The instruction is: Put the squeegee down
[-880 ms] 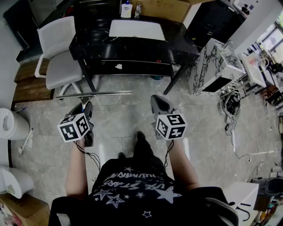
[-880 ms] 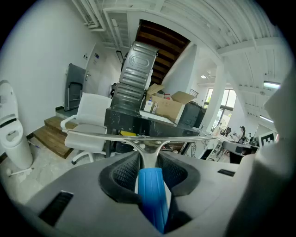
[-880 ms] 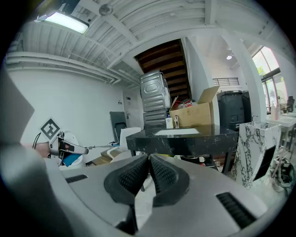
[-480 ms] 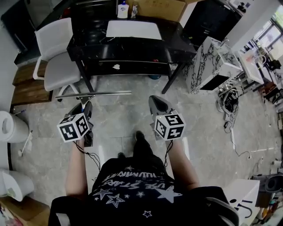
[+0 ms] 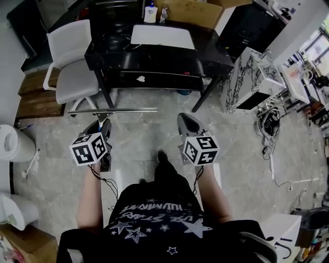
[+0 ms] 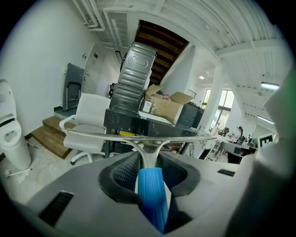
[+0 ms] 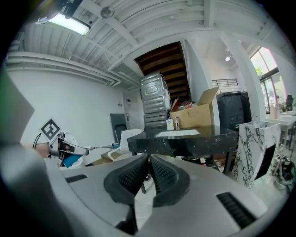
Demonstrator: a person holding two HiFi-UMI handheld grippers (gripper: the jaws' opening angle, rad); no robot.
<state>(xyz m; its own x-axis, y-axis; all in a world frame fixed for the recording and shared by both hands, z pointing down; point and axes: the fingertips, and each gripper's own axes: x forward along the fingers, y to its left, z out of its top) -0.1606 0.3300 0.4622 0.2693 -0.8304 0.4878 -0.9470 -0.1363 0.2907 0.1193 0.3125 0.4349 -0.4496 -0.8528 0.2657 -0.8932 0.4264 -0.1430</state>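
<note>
Your left tool (image 6: 147, 169) is clamped on the blue handle (image 6: 152, 196) of the squeegee (image 5: 113, 110). The metal blade stands across, level, in the air above the floor, in front of the black counter (image 5: 154, 59) and not touching it. Your right tool (image 7: 149, 173) has its jaws together with nothing between them, and it hangs beside the left one. To set the squeegee down well, bring it over a bare part of the counter, away from the white sheet (image 5: 162, 36) and the bottle (image 5: 150, 11) at the back. The front edge looks free, but the top is dark and I am not sure of it. Lower the blade until it lies flat on the surface, and only then open the jaws. Mind the long blade near the white chair (image 5: 72, 77) at your left
</note>
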